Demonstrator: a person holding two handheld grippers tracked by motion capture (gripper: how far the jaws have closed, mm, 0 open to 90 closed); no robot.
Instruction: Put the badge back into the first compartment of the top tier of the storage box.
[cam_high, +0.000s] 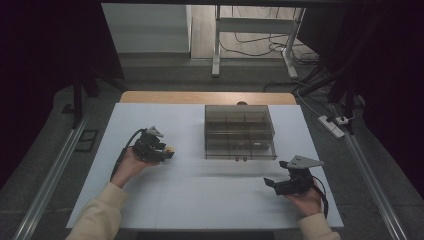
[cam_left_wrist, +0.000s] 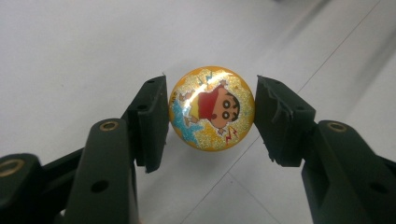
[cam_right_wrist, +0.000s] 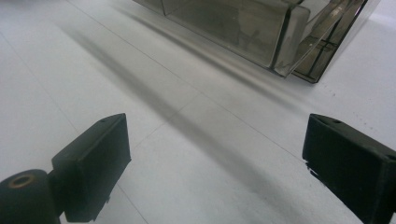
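A round, glittery yellow ball (cam_left_wrist: 212, 135) with a cartoon figure in a red shirt sits between the two black jaws of my left gripper (cam_left_wrist: 211, 109), whose pads press on its left and right sides above the white table. From above, the ball (cam_high: 170, 149) shows as a small yellow spot at the tip of the left gripper (cam_high: 167, 151), on the left part of the table. My right gripper (cam_high: 270, 183) rests low at the front right, jaws pointing left. Its jaws stand wide apart in the right gripper view (cam_right_wrist: 215, 158), with bare table between them.
A smoky clear box (cam_high: 240, 132) with several compartments stands at the back middle of the white table top (cam_high: 200, 200); its corner (cam_right_wrist: 280, 37) lies ahead of the right gripper. A power strip (cam_high: 332, 126) and cables lie on the floor at the right.
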